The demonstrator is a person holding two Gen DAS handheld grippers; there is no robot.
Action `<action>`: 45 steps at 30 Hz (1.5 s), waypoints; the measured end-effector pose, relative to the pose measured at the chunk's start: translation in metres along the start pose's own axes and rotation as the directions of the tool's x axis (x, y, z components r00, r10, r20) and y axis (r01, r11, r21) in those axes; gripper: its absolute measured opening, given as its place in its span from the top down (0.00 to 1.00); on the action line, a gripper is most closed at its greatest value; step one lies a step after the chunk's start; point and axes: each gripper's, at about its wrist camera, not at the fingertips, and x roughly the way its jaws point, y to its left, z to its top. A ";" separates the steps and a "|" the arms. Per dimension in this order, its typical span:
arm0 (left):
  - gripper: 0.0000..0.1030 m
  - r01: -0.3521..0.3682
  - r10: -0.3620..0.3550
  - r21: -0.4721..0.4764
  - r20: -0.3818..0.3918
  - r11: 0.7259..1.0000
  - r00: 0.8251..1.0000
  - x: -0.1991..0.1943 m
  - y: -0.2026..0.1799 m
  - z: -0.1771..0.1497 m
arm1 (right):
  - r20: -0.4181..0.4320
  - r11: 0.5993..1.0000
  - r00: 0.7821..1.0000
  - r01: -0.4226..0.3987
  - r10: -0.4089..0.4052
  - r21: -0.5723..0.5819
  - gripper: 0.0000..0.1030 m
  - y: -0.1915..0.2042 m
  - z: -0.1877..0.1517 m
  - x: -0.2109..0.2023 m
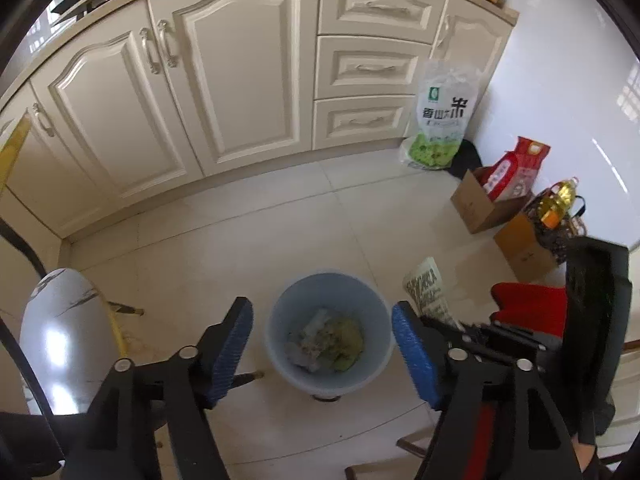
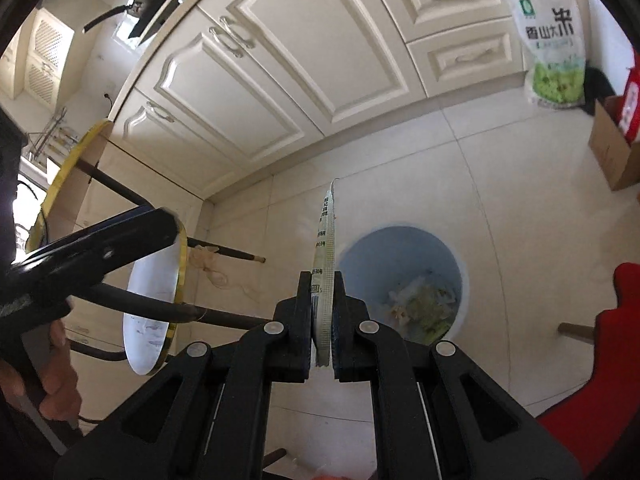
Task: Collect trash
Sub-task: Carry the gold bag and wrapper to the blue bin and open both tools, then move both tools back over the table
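**Black grippers, blue pads**

The left gripper (image 1: 322,354) has black angular arms, silver pivot screws and ribbed blue pads (image 1: 412,354). The right gripper (image 2: 322,316) is black too, with round silver screws and hollowed triangular links.

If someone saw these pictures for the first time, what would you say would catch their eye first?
Probably the blue bin on the tiled floor, already holding scraps, framed between the open left tool. Next, the flat printed sachet clamped upright in the right tool, just left of the bin in that view. Behind, a green-and-white rice bag leans against the cream cabinet drawers.
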 end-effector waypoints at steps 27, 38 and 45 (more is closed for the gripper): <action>0.09 -0.103 0.136 -0.111 0.354 0.988 0.925 -0.300 0.049 -0.183 | 0.295 0.967 0.955 0.039 0.039 -0.253 0.28 0.193 -0.040 -0.176; 0.05 -0.253 0.361 -0.303 0.383 0.919 0.850 -0.390 0.138 -0.317 | 0.179 0.876 0.976 -0.022 0.122 -0.482 0.26 0.347 -0.077 -0.127; 0.04 -0.271 0.418 -0.416 0.319 0.868 0.850 -0.405 0.184 -0.366 | 0.051 0.822 0.997 -0.023 0.063 -0.569 0.27 0.392 -0.090 -0.060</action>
